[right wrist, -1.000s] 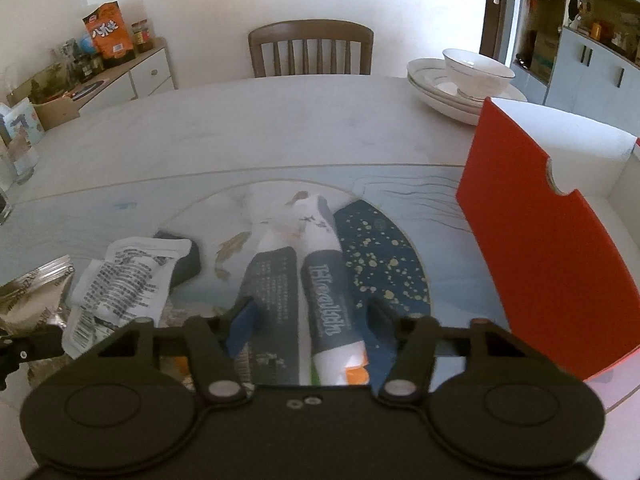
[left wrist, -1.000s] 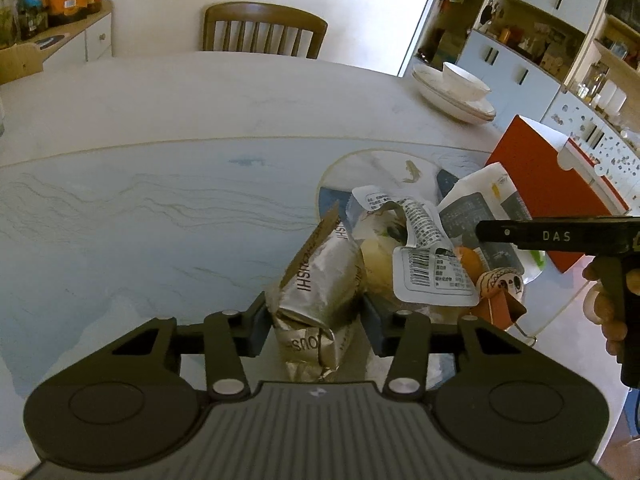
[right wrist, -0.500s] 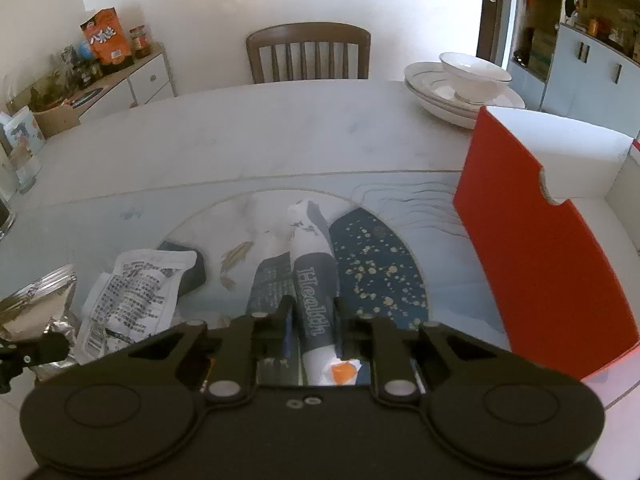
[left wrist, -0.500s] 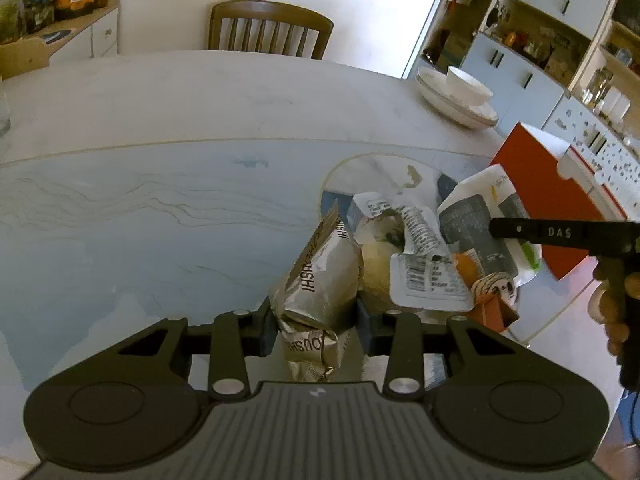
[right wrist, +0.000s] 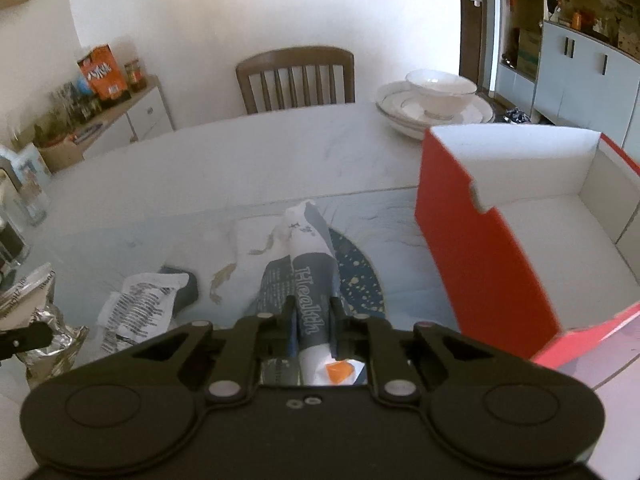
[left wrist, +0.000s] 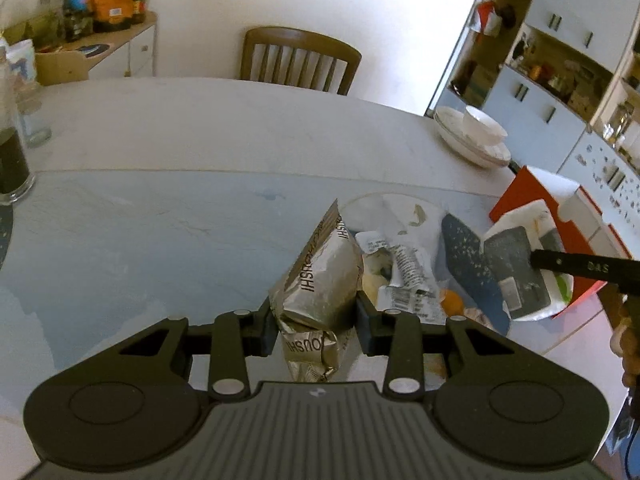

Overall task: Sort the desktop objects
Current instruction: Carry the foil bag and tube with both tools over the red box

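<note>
Left wrist view: the left gripper pinches a crumpled foil snack bag above the table; a white wrapper remains.

Right wrist view: the right gripper clamps a "Health" pouch beside the seemingly empty red box.

I see the left gripper as matte black: ribbed grey top plate, two round side housings, silver rivets on its linkages. My right gripper matches; its arm reads "DAS".
</note>
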Tool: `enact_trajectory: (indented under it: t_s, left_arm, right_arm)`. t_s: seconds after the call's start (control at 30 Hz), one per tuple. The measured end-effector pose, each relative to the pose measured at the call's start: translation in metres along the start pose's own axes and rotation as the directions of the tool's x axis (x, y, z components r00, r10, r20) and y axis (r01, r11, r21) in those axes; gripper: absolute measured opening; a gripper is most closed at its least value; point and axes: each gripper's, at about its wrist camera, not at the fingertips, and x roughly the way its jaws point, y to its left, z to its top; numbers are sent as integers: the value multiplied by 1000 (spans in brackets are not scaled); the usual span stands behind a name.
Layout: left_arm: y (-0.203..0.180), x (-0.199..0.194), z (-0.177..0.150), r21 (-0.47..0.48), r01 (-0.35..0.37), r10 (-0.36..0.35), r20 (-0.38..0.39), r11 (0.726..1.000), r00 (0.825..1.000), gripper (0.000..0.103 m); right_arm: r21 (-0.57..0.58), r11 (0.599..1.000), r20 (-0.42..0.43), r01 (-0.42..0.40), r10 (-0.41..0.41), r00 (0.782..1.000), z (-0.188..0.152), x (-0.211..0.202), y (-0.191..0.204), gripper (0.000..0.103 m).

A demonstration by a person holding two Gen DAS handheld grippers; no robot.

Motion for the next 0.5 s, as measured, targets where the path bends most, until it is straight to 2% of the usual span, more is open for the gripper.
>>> enact_trajectory:
  t_s: [0.2, 0.5]
  left_arm:
    - [-20, -14, 7, 0, 5, -5, 26, 1000, 1000, 36]
    - [-75, -24, 16, 37, 48, -49, 37, 998, 998, 36]
  right_arm:
    - [4, 999, 40, -37, 37, 998, 5, -30, -12, 14]
    - [22, 997, 85, -78, 76, 994, 16, -69, -44, 14]
